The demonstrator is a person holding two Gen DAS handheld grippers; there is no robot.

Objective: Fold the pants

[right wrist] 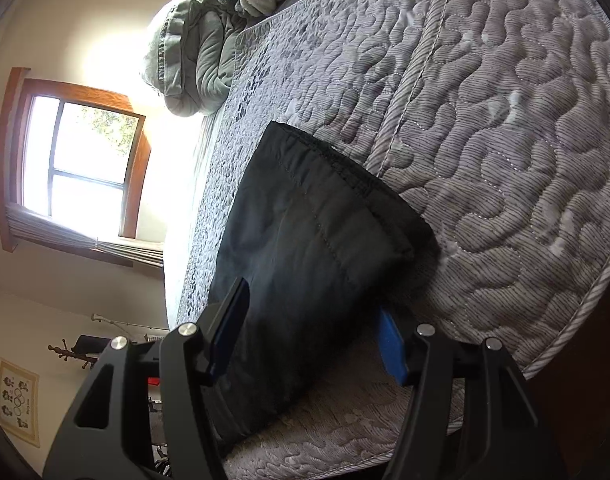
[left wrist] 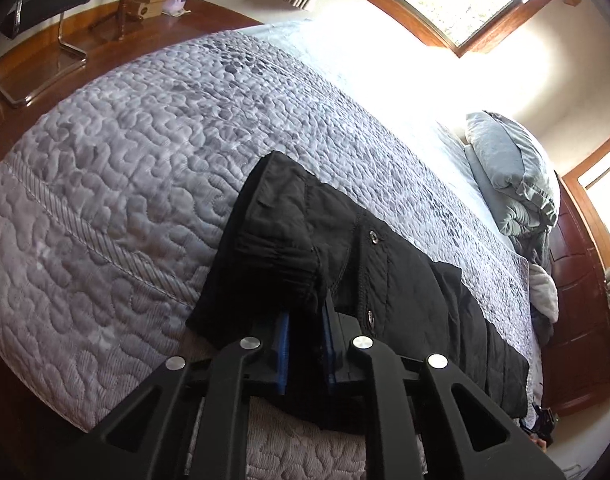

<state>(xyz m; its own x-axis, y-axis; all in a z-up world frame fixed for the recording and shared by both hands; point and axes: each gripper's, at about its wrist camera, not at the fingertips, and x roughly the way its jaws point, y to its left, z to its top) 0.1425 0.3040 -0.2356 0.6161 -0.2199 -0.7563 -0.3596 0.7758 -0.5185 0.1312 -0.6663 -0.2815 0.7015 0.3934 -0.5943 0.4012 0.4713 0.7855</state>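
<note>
Black pants (left wrist: 385,280) lie along the near edge of a bed with a grey quilted cover (left wrist: 145,160). In the left wrist view my left gripper (left wrist: 305,344) is shut on the elastic waistband end, with black cloth between its blue pads (left wrist: 283,354). Two metal snaps show beside it. In the right wrist view the pants' leg end (right wrist: 305,240) lies flat on the quilt (right wrist: 485,120). My right gripper (right wrist: 309,340) is open, its blue-padded fingers (right wrist: 391,344) standing on either side of the cloth's near edge.
Grey-green pillows and bedding (left wrist: 513,184) are piled at the head of the bed. A dark wooden headboard (left wrist: 577,320) stands behind them. A chair (left wrist: 37,20) and a coat stand (left wrist: 125,4) are on the wooden floor beyond the foot. Windows (right wrist: 89,168) glare brightly.
</note>
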